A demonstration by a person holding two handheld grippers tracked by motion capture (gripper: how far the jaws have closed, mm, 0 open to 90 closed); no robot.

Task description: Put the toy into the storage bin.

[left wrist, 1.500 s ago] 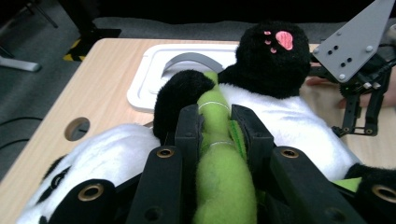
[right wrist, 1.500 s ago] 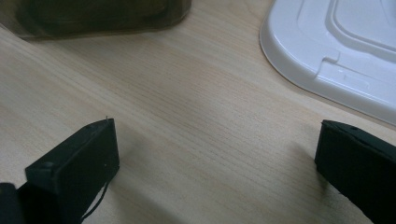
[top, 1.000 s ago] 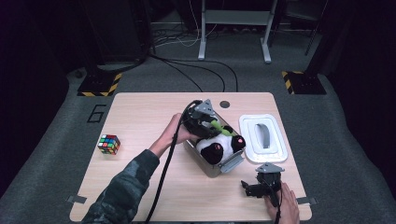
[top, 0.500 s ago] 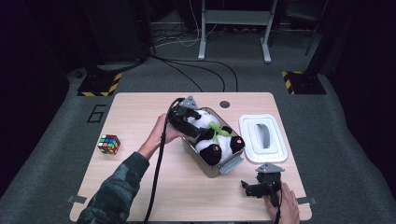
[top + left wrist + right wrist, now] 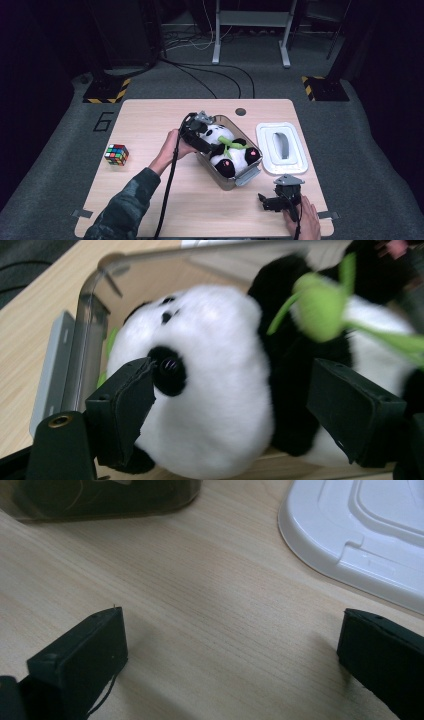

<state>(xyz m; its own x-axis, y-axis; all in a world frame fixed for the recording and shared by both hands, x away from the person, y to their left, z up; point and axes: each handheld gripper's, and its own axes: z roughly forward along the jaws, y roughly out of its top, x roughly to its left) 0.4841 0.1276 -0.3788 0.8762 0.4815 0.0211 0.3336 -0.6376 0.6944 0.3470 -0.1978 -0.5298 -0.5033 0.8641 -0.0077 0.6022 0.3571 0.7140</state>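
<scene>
A black-and-white panda plush (image 5: 227, 150) with a green leaf lies in a clear plastic box (image 5: 235, 181) at the table's middle. My left gripper (image 5: 211, 143) reaches into the box's far-left end. In the left gripper view its jaws straddle the panda's (image 5: 215, 350) head, and the left gripper (image 5: 230, 390) has just been opening; the pads stand loosely at the fur without squeezing it. My right gripper (image 5: 265, 202) rests near the front right edge, and in the right gripper view this right gripper (image 5: 235, 645) is open over bare wood.
The box's white lid (image 5: 281, 147) lies flat to the right of the box, and the lid's corner (image 5: 360, 525) shows ahead of the right jaws. A colour cube (image 5: 116, 154) sits at the table's left. The box's wall (image 5: 87, 340) has a grey clip.
My left gripper has shifted left from over the box's middle to its far-left end and sunk a little. Its jaws stand wider around the panda. The right gripper has stayed put.
</scene>
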